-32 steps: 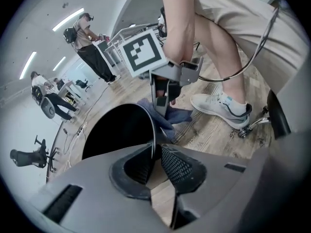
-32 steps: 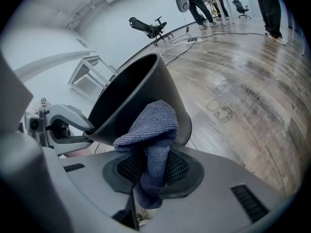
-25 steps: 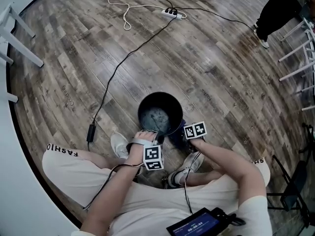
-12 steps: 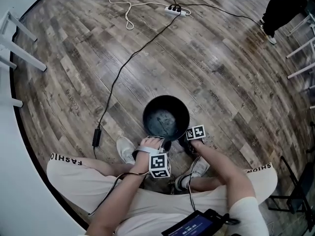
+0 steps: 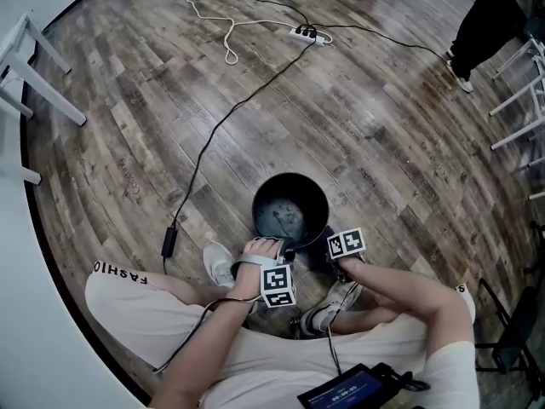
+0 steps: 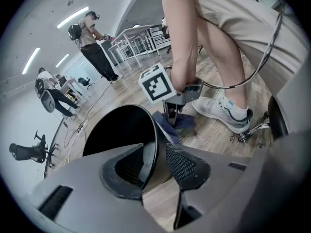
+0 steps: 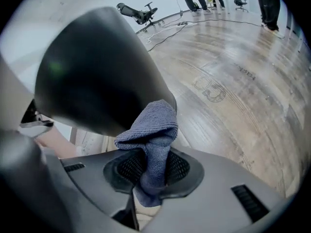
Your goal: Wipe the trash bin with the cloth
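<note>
You're in the wiping step. Your right hand-held gripper (image 7: 153,171) is clenched on the blue cloth (image 7: 154,125), and the bunched cloth sits against the outer wall of the black trash bin (image 5: 311,203), low on its near side at about 5 o'clock in the head view. The bin stands on the wooden floor (image 5: 383,143) just ahead of your feet. Your left hand-held gripper (image 6: 158,166) straddles the rim at about 7 o'clock, 1 jaw inside and 1 outside. Its jaws have just been opening with the rim between them, and the pads look clear of it, so I judge the bin released rather than steadied.

As I read it, the next move is to clamp the rim again, or take a fresh spot on it, before you drag the cloth round the wall. An unheld bin may slide or tip away from the rub.

From 10 round to 3 o'clock the floor beyond the bin is open. Your left shoe (image 5: 217,262) at 8 o'clock and right shoe (image 5: 328,313) at 5 o'clock crowd the near side. The black cable (image 5: 213,135) comes down from 11 o'clock to its power brick (image 5: 169,241) at 9 o'clock, near the bin, so don't shove the bin that way
</note>
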Demonstrator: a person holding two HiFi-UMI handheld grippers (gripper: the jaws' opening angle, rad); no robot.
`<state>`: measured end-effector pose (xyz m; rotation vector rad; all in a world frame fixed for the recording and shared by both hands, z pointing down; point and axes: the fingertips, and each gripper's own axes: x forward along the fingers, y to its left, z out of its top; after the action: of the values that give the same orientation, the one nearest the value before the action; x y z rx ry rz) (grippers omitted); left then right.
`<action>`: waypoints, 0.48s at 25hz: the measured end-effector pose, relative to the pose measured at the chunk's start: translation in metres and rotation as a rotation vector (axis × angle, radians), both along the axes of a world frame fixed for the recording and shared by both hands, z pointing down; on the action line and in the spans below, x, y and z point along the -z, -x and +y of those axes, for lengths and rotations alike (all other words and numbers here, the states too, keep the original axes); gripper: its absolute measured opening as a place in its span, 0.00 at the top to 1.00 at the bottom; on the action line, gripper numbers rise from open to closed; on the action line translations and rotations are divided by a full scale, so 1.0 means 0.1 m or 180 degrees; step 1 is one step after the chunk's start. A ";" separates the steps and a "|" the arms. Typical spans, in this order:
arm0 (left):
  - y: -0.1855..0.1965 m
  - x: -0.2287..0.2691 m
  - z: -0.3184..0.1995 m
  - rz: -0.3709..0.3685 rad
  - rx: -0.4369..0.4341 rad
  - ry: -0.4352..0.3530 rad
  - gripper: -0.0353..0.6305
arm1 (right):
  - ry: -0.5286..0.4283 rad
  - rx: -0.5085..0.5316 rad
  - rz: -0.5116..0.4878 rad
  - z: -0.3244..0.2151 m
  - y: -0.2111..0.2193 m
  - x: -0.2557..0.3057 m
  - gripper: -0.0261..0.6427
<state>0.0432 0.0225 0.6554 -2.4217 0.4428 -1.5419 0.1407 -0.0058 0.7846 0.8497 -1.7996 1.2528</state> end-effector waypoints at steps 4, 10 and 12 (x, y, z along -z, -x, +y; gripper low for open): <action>0.13 0.00 -0.04 -0.0118 0.0041 -0.0012 0.71 | -0.0020 -0.0046 -0.0198 0.10 0.09 0.56 0.84; 0.34 -0.15 -0.09 -0.0322 0.0187 0.0018 0.72 | -0.0120 -0.0124 -0.0526 0.18 0.30 1.27 0.83; 0.32 -0.15 -0.07 -0.0388 0.0115 -0.0021 0.75 | -0.0144 -0.0153 -0.0565 0.15 0.32 1.34 0.83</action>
<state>0.0109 0.0150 0.6704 -2.3108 0.4692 -1.6891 0.1086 0.0095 0.6505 0.8332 -1.9641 1.3592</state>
